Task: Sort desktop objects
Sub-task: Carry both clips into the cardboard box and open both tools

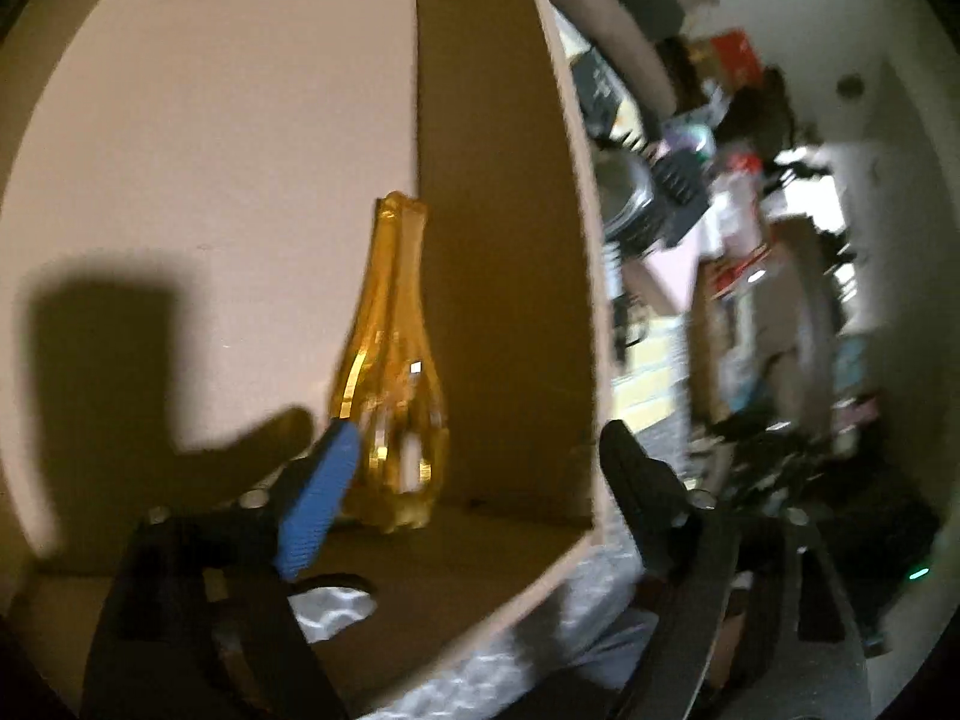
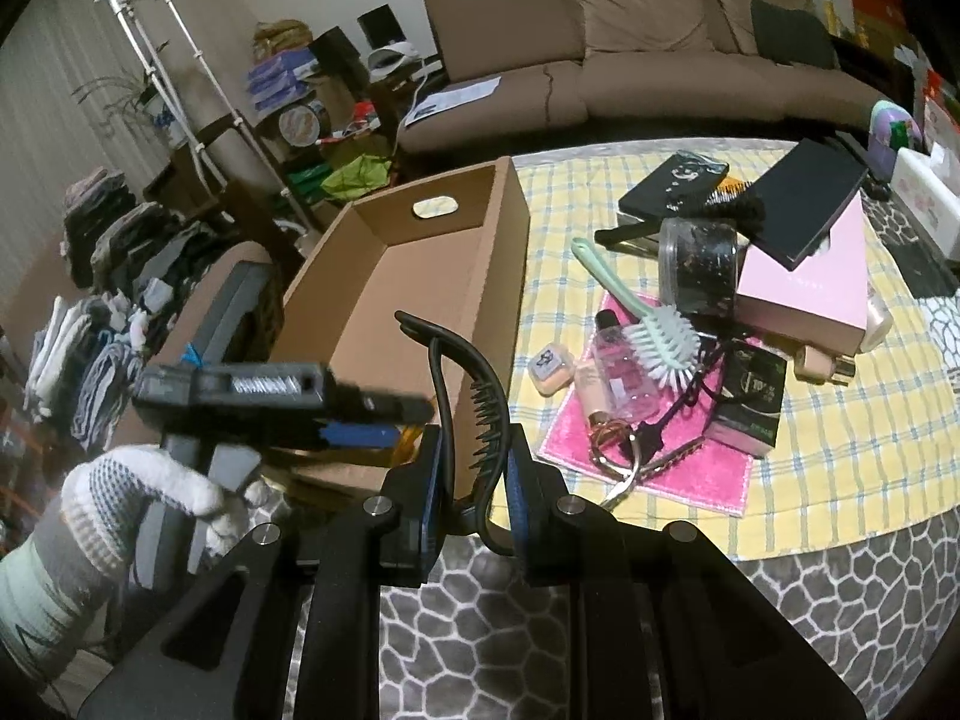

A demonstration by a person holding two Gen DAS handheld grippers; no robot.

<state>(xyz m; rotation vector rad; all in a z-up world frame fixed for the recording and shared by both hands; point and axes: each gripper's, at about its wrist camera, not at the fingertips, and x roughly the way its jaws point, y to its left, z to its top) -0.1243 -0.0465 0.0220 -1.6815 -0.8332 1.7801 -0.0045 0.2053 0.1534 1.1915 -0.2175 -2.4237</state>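
Yellow checked cloth (image 2: pixel 810 432): illegible labels

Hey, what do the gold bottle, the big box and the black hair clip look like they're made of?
The gold bottle looks like glass or clear plastic with a shiny amber tint: it is see-through and shows bright glints. The box looks like plain brown cardboard, matte, with a cut-out handle hole. The hair clip, held in the right gripper, looks like moulded black plastic, thin and slightly glossy, with teeth.

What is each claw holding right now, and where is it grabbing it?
The right claw pinches a black hair clip near its lower, hinge end. The left claw is open, holding nothing, beside the amber bottle.
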